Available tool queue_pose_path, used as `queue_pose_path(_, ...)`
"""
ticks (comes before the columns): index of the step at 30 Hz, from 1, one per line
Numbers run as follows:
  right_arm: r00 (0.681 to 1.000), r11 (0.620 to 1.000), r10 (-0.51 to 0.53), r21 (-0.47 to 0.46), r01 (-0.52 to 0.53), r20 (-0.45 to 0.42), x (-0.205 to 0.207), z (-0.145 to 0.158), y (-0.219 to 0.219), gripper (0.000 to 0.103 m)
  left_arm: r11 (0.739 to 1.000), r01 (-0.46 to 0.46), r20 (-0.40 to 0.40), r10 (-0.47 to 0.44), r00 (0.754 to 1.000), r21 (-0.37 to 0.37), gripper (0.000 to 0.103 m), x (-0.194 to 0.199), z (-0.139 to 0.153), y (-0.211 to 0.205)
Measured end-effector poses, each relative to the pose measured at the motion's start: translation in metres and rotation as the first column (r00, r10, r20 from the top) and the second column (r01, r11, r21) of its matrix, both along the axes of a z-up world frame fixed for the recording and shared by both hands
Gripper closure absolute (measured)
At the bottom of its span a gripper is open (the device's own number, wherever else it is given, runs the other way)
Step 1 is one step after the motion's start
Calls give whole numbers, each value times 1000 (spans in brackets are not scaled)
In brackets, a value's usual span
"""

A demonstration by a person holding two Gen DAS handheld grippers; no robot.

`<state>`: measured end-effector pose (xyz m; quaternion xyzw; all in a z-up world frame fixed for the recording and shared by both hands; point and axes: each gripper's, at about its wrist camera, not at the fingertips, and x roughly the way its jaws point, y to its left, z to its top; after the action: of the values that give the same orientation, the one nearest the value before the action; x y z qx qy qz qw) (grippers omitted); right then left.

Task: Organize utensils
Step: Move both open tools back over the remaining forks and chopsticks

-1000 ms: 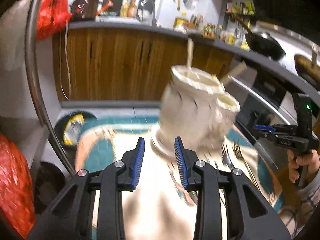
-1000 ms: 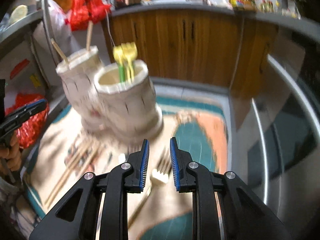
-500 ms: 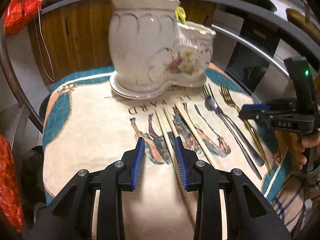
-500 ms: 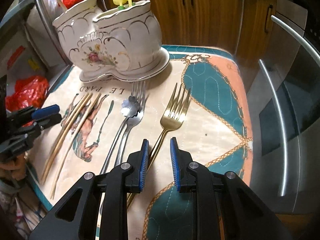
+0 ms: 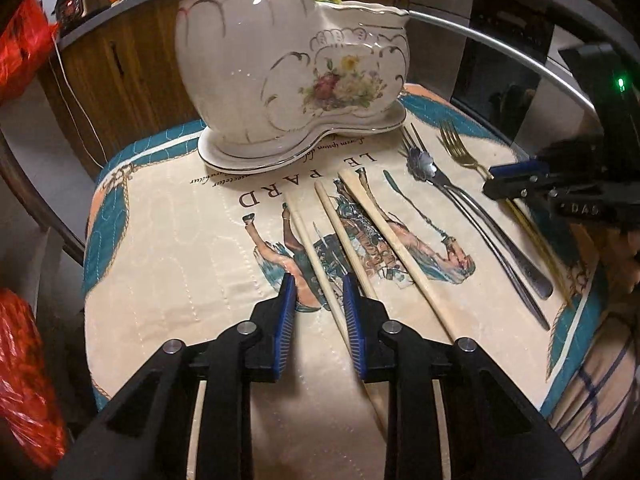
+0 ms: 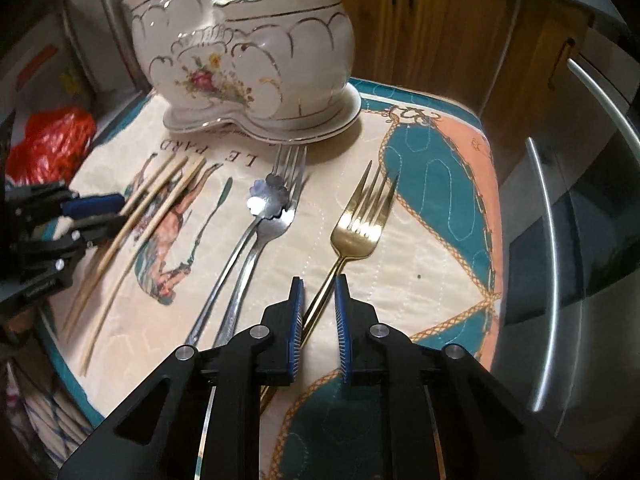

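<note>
Left wrist: cloth (image 5: pixel 168 264) reads, seemingly, "LE PARD".

Printed upside down in big dark letters on the cream and teal quilted cloth (image 5: pixel 168 264): "LE PARD". Above that, just under the white flowered china holder (image 5: pixel 288 68), one line of small slanted print, too tiny to read. Stamped in raised letters on the black plastic right gripper (image 5: pixel 516 184): "DA5", last mark unclear.
</note>
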<state>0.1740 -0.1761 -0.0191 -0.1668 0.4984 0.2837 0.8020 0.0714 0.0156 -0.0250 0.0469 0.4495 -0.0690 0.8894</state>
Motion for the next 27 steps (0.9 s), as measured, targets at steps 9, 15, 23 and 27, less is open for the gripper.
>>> queue_pose_path(9, 995, 992, 18, -122, -31, -100, 17, 0, 5, 87, 1000, 12, -109, -10, 994, 11, 83, 13, 6, 0)
queue_pose_path(15, 986, 978, 24, -199, -57, -165, 22, -1, 16, 87, 1000, 12, -192, -9, 981, 18, 83, 28, 9, -5)
queue_pose_path(23, 966, 949, 59, -285, -132, -252, 24, -4, 23, 87, 999, 46, -293, -43, 955, 2, 83, 37, 12, -1)
queue_pose_path(27, 963, 945, 57, -296, -137, -263, 22, -4, 25, 87, 998, 59, -312, -50, 949, 18, 83, 42, 12, 0)
